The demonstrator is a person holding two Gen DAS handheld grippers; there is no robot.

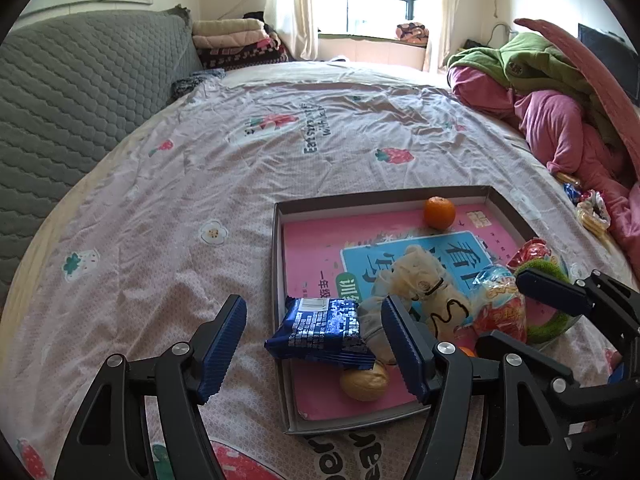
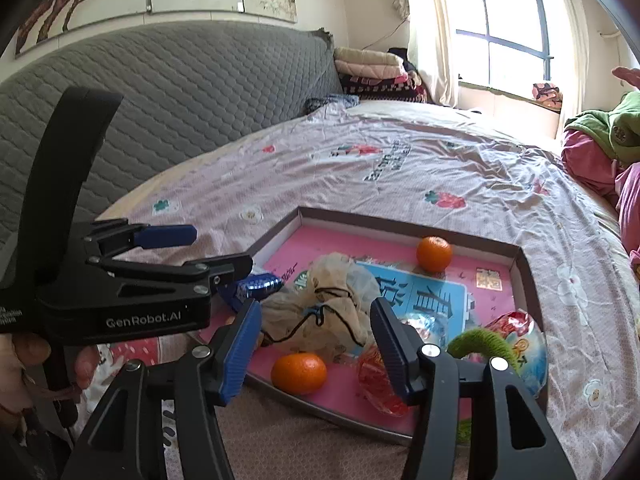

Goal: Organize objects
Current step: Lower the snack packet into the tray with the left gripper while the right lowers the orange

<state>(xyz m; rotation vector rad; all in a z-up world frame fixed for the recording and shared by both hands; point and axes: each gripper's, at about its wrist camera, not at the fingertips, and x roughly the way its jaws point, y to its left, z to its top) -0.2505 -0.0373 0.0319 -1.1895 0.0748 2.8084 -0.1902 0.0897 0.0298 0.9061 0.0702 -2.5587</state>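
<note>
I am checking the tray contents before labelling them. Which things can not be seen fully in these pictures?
- Second orange, left wrist view: mostly behind the left gripper.
- Walnut, left wrist view: partly under the blue snack packet.
- Green ring, right wrist view: lower part behind the right gripper.

Two orange tangerines and a blue foil packet on a pink-lined tray; bedsheet pale pink, strawberry-printed.

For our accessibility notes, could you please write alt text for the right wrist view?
A shallow tray on a bed holds two oranges, a crumpled beige bag and shiny snack packets. The right tool hangs open above it, gripping nothing; the left tool reaches in from the left.
</note>
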